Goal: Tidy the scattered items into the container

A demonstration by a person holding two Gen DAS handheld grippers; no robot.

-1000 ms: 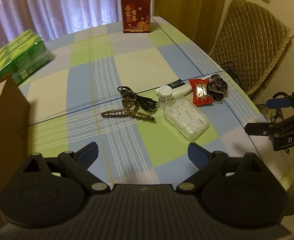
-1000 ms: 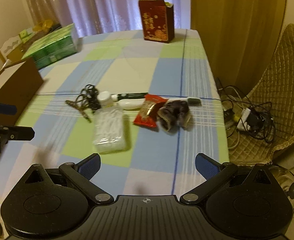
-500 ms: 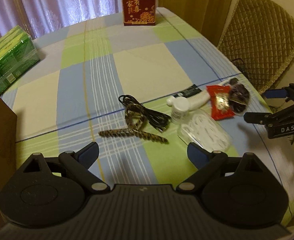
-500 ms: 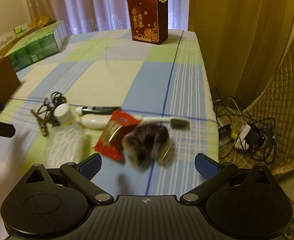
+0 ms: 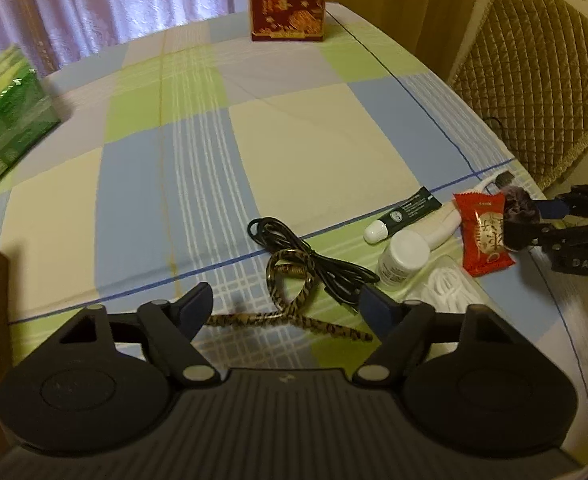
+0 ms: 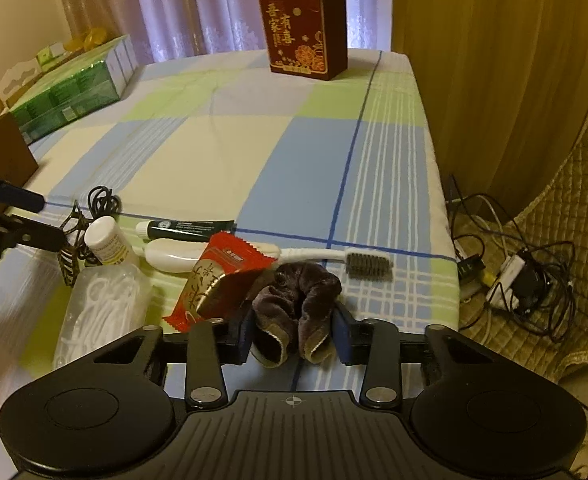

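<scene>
The items lie in a cluster on the checked tablecloth. My right gripper (image 6: 291,332) is shut on a purple scrunchie (image 6: 298,300), with one pad against each side of it; the scrunchie still rests on the cloth. A red snack packet (image 6: 217,280), a white toothbrush (image 6: 314,255), a dark tube (image 6: 189,229), a white bottle (image 6: 105,240) and a clear box of floss picks (image 6: 97,312) lie beside it. My left gripper (image 5: 285,310) is open low over a leopard-print hair clip (image 5: 289,322), next to a black cable (image 5: 318,260). The brown cardboard box (image 6: 5,156) stands at the left.
A red gift box (image 5: 287,0) stands at the far edge and a green tissue pack (image 5: 5,132) at the far left. A quilted chair (image 5: 542,92) sits off the table's right edge (image 6: 446,240). Tangled cables and a power strip (image 6: 514,276) lie on the floor.
Both grippers moved forward and down toward the items. The right gripper's fingers narrowed from wide open onto the scrunchie. The left gripper came over the hair clip and stayed open.
</scene>
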